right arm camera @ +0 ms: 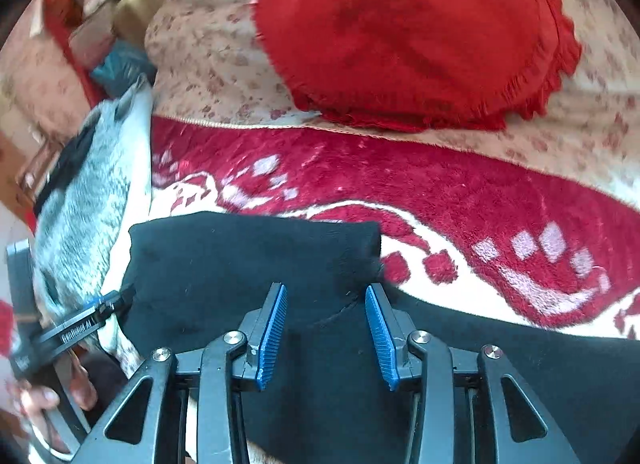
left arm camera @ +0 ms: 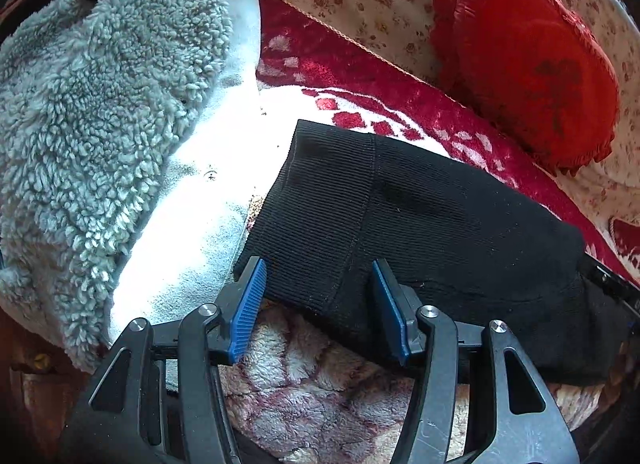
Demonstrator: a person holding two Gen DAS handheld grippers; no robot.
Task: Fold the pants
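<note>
Your left gripper (left arm camera: 318, 306) has its blue pads spread wide over the near edge of the black pants (left arm camera: 400, 220), gripping nothing, and your right gripper (right arm camera: 326, 330) is just as wide above the same folded cloth, which lies between and ahead of both pairs of fingers on the red-and-white blanket (right arm camera: 480, 204). Only the left view shows the grey fleece garment (left arm camera: 100, 104) up close to the fingers' left; only the right view shows your hand (right arm camera: 36, 404) on the other gripper, whose printed label is too blurred to read. Beyond the fingers lies a red frilled cushion (right arm camera: 408, 32).
</note>
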